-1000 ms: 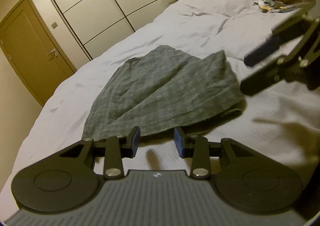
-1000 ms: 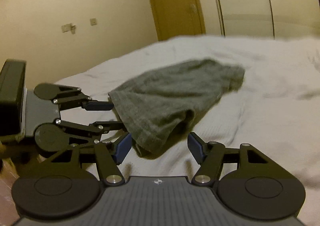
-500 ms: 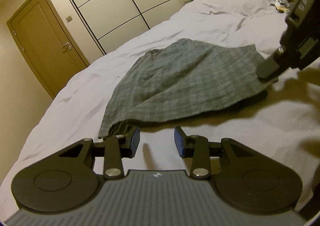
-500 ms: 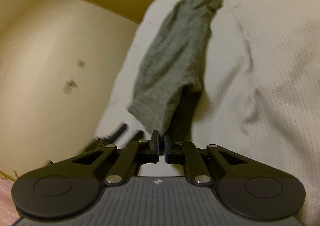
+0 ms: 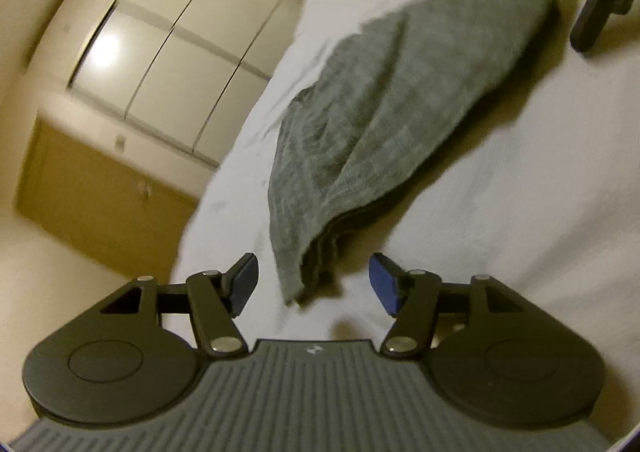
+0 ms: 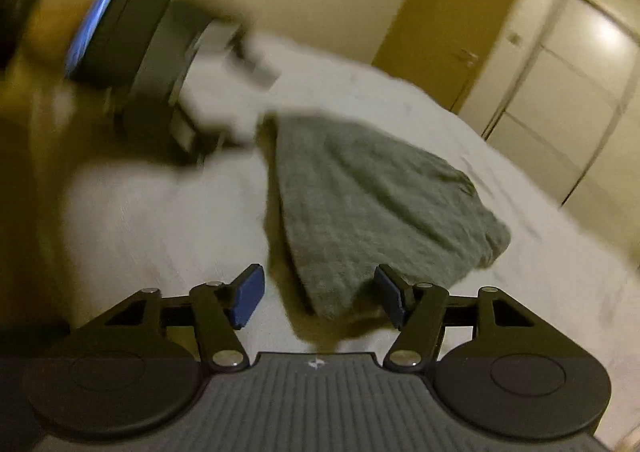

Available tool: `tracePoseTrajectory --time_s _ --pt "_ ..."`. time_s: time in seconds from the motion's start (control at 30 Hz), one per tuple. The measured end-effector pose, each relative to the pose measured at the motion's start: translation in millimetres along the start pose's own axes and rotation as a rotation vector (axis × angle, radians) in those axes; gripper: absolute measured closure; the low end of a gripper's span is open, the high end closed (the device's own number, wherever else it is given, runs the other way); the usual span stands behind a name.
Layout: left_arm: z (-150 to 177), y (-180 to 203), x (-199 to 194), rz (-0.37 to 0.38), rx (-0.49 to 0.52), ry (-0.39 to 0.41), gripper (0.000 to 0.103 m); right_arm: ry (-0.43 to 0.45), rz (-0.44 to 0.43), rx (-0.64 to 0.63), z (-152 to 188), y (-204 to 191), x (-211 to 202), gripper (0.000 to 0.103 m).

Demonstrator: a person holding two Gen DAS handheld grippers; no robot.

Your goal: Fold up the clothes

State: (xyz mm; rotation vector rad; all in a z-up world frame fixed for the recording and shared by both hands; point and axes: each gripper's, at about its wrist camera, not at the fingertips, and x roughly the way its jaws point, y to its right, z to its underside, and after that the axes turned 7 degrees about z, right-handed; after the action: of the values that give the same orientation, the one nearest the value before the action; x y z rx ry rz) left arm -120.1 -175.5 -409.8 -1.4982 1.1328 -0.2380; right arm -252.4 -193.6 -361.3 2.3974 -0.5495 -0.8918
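You're holding the left gripper [image 5: 312,284] low over the bed [image 5: 520,212], tilted, jaws spread wide and gripping nothing; the near corner of the grey garment [image 5: 380,124] is lying between the blue pads [image 5: 244,280] without touching either. The garment is resting on the white bed cover, layered edges showing at that near corner. The left view is showing the wardrobe doors [image 5: 168,52] at left and, top right, dark parts of the right gripper [image 5: 596,12] by the garment's far corner.

You're holding the right gripper [image 6: 318,294] low too, jaws wide apart and empty, a garment [image 6: 372,204] corner sitting between them, close to the right pad [image 6: 390,298]. Only this view is showing the left gripper's blurred body [image 6: 132,32] at upper left, plus the door [image 6: 452,12]. Open bed [image 6: 160,220] is lying left of the garment and to its right; the bed edge is running near the wall at left.
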Motion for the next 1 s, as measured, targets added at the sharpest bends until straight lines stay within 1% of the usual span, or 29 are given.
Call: tracePoseTrajectory --time_s 0.07,0.13,0.17,0.2,0.23,0.27,0.3,0.33,0.37,0.4,0.43,0.53,0.6,0.7,0.77,0.83,0.93,1.0 --pt "-1 6 15 -0.040 0.136 -0.012 0.047 0.000 0.050 -0.101 -2 -13 9 0.041" --pt "-1 9 32 -0.051 0.219 -0.014 0.052 0.002 0.086 -0.172 -2 -19 18 0.042" --pt "-1 9 39 -0.053 0.246 -0.017 0.059 0.003 0.094 -0.194 -2 -19 22 0.042" --pt "0 10 47 -0.053 0.269 -0.021 0.069 0.004 0.099 -0.214 -2 -18 25 0.042" --pt "0 10 53 -0.052 0.285 -0.025 0.074 0.005 0.103 -0.229 0 -16 28 0.043" --pt "0 9 58 -0.051 0.289 -0.030 0.082 0.004 0.107 -0.239 1 -14 30 0.046" --pt "0 8 62 -0.051 0.289 -0.034 0.086 -0.002 0.113 -0.241 3 -11 31 0.051" --pt "-1 6 63 -0.051 0.277 -0.035 0.089 -0.009 0.117 -0.237 4 -6 32 0.067" --pt "-2 3 62 -0.050 0.255 -0.033 0.097 -0.015 0.119 -0.231 5 -2 33 0.083" --pt "-3 0 58 -0.047 0.225 -0.028 0.098 -0.012 0.118 -0.221 7 4 31 0.084" --pt "-5 -4 53 -0.045 0.194 -0.022 0.099 0.002 0.114 -0.207 9 12 24 0.088" --pt "-19 -15 28 -0.024 0.099 0.003 0.099 0.048 0.102 -0.166 16 38 -2 0.089" --pt "-32 -24 1 -0.002 0.033 0.036 0.099 0.070 0.106 -0.149 20 61 -26 0.089" --pt "-56 -32 -45 0.038 -0.025 0.099 0.099 0.089 0.082 -0.140 34 95 -72 0.089" --pt "-73 -30 -79 0.077 -0.030 0.139 0.099 0.099 0.037 -0.153 47 111 -105 0.089" --pt "-89 -24 -116 0.119 -0.024 0.173 0.099 0.090 -0.027 -0.146 63 121 -138 0.089" --pt "-105 1 -167 0.201 0.008 0.206 0.099 0.068 -0.087 -0.131 93 121 -185 0.089" --pt "-111 20 -192 0.264 0.024 0.212 0.099 0.049 -0.101 -0.124 107 111 -205 0.089"
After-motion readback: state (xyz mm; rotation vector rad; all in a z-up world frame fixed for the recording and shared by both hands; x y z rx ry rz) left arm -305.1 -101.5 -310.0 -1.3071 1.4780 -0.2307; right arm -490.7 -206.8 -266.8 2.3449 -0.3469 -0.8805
